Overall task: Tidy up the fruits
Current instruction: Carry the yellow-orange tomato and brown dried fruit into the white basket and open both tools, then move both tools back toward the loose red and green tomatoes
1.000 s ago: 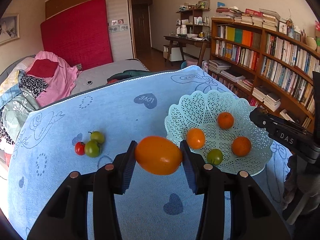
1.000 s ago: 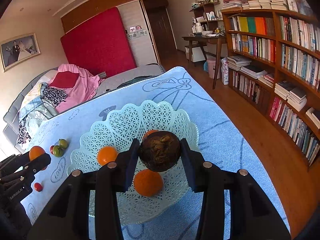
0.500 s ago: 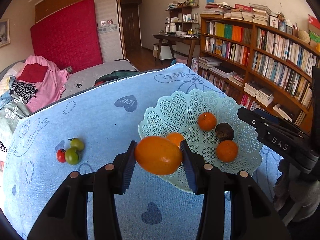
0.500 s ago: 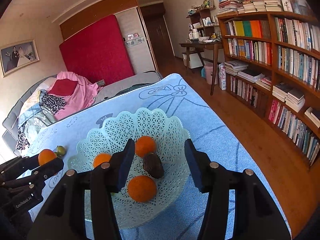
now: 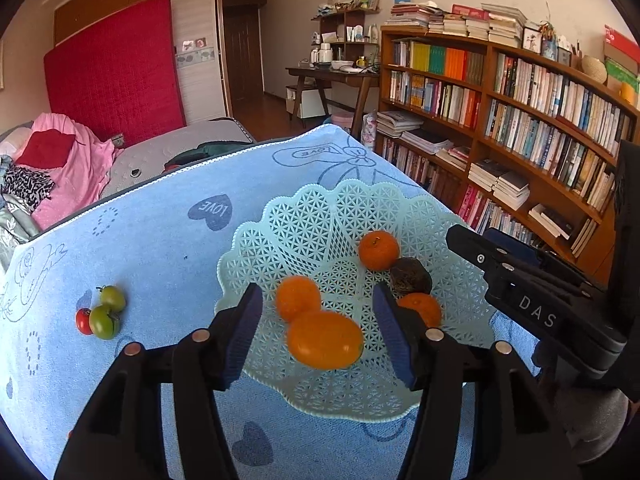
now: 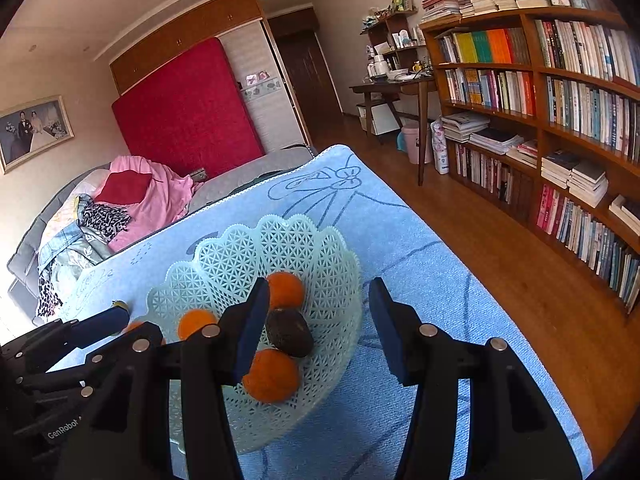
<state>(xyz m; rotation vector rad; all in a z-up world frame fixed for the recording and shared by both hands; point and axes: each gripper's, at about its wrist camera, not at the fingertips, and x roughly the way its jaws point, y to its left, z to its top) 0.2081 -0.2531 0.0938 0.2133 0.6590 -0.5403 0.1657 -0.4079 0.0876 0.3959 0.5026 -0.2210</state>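
Oval orange fruit (image 5: 324,345) blurred, mid-air between spread jaws of left gripper (image 5: 318,334), touching neither pad, above basket (image 5: 304,216) near rim. Risk: smooth fruit bounces on hard lattice, rolls over low scalloped rim onto towel (image 5: 160,248). Inside basket: 3 round oranges (image 5: 378,249), 1 dark wrinkled fruit (image 5: 410,278). Right gripper (image 6: 316,320) wide apart, empty, over basket. Left of basket: 2 green tomatoes (image 5: 105,320), 1 red.

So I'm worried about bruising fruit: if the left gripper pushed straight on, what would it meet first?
Probably the oval orange fruit between the open left gripper fingers, over the pale green lattice basket; depth is unclear.
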